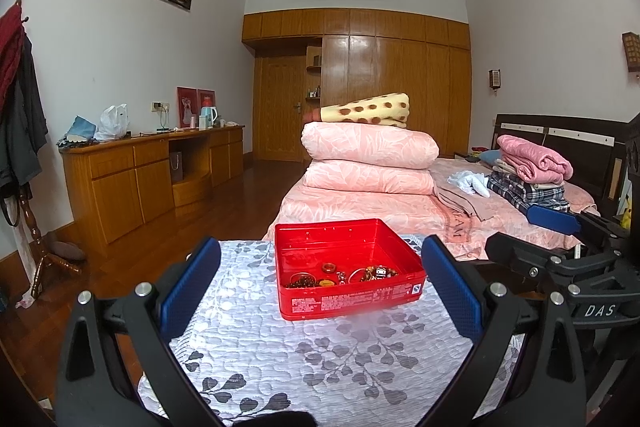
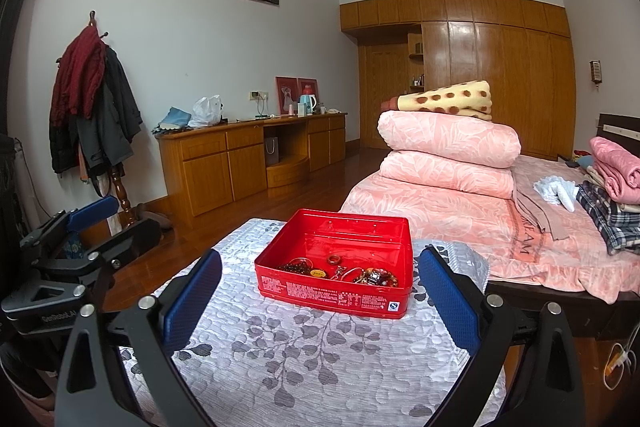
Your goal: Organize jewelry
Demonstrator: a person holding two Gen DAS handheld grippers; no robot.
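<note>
- The red tin (image 1: 348, 267) sits lidless on the quilted surface (image 1: 320, 359), at its far end near the bed (image 1: 360, 207); the jewelry (image 1: 344, 275) lies bunched along the tin's near wall.
- The left hand-held gripper (image 1: 320, 287) and right hand-held gripper (image 2: 320, 295) both hang short of the tin with jaws spread wide, holding nothing.
- Likely trouble: the pieces lie touching, so a pinch on one may drag up a neighbour or snag a chain.
- The broad blue pads (image 2: 192, 299) look coarse for a small ring (image 2: 333, 259); it could slip out or skid across the tin floor.
- A push on the light tin may slide it over the cloth towards the far edge.
- Hard to make out: which beads belong to which strand, and what lies under the pile.
- The tin's near wall hides the closest pieces.
- No sorting tray or lid shows anywhere.
</note>
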